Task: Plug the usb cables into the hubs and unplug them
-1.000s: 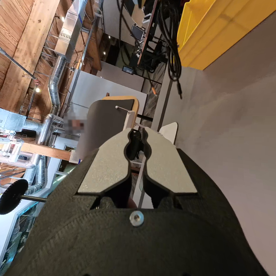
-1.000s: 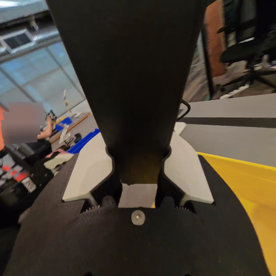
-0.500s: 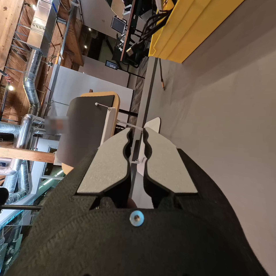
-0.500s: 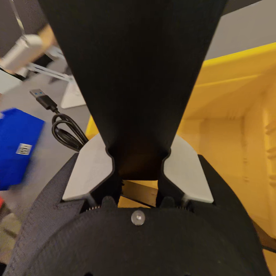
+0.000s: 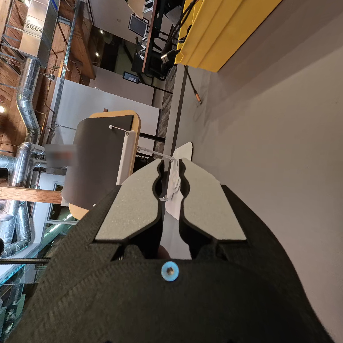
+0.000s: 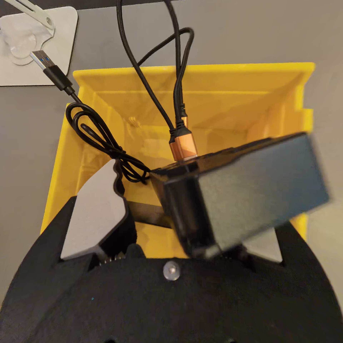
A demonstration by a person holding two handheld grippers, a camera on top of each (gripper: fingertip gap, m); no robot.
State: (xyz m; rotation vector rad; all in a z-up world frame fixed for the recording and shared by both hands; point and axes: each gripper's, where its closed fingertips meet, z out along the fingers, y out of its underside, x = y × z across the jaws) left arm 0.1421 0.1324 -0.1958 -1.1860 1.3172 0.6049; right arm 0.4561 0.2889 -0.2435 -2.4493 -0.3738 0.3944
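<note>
In the right wrist view, my right gripper (image 6: 171, 167) is open above the yellow bin (image 6: 241, 74). The black USB hub (image 6: 241, 185) lies tilted and blurred across its right finger, over the bin. An orange-ended cable (image 6: 182, 146) is plugged into the hub. A black cable (image 6: 104, 137) coils over the bin's left rim, its USB plug (image 6: 50, 68) free. My left gripper (image 5: 171, 167) is shut and empty, rolled sideways above the grey table. Far from it in that view are the bin (image 5: 213, 37), a hanging plug (image 5: 165, 57) and an orange cable end (image 5: 198, 97).
A white stand base (image 6: 37, 46) sits on the grey table (image 6: 27, 148) left of the bin; it also shows just beyond my left gripper (image 5: 183, 154). A black panel on a wooden board (image 5: 100, 157) stands past the table edge. My hands' fingertips stand some 35 cm from each other.
My right gripper tipped down over the bin and its jaws opened; the hub it gripped upright now lies tilted to the right. The left gripper stayed shut and shifted only a little.
</note>
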